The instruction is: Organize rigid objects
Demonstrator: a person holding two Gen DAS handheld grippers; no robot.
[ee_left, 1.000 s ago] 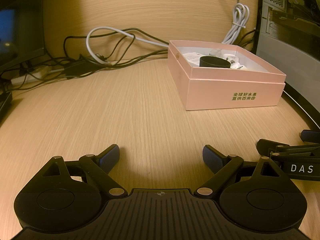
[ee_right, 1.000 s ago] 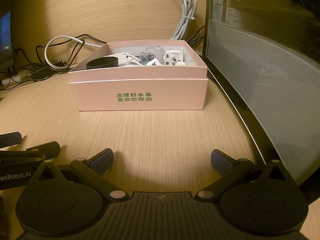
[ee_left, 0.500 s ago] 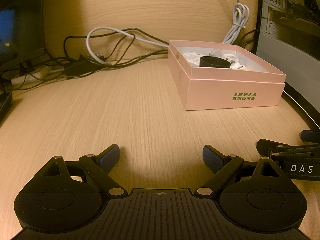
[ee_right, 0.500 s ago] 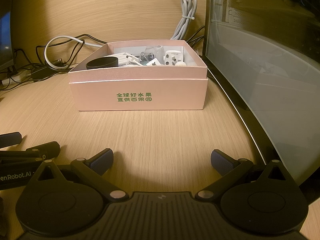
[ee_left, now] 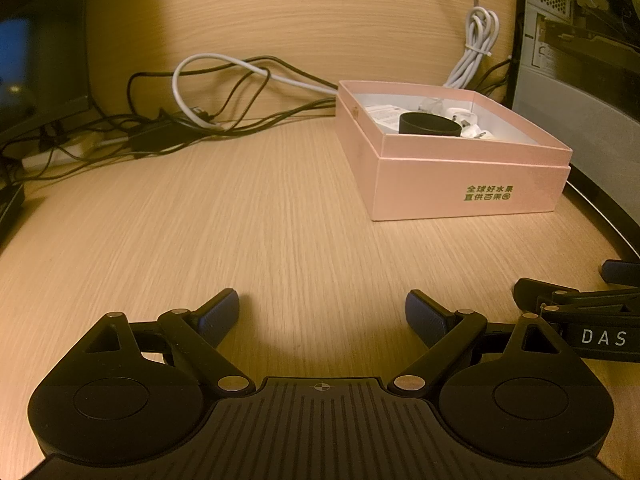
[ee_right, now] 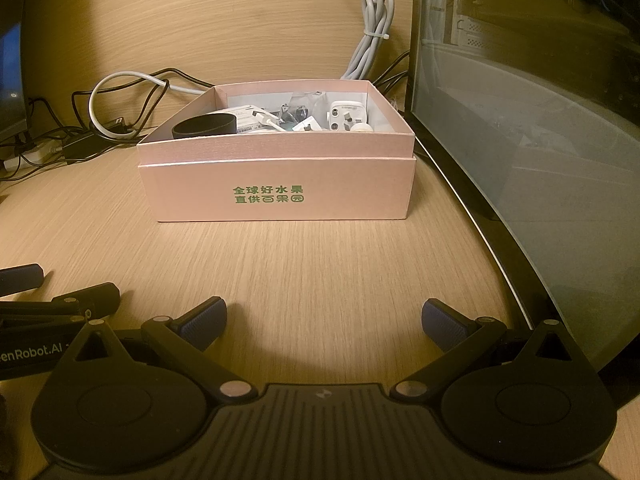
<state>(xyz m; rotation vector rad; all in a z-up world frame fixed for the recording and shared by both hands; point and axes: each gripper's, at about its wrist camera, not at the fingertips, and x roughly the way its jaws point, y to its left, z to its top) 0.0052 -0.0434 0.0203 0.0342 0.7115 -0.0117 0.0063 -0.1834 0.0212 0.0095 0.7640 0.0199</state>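
Risk, judged from this layout: the glass panel (ee_right: 532,128) filling the right of the right-wrist frame stands just beside the pink box (ee_right: 276,188); a wide reach could clip it, or the light box could be shoved along the desk (ee_left: 280,220) toward the tangled cables (ee_left: 200,120) at upper left; small parts inside are piled close, so a neighbour could be snagged or a wire dragged out with a lifted piece.

Pink box is seen centre in the right-wrist frame and upper right in the left-wrist frame, lid off, green print on its front wall. Inside: black ring (ee_right: 204,128) at left, white plug (ee_right: 347,115) at right, smaller white and clear bits between, too jumbled to be told apart.

Left gripper (ee_left: 322,314) and right gripper (ee_right: 324,320) are held low at bottom of frame, fingers spread wide, nothing pinched.
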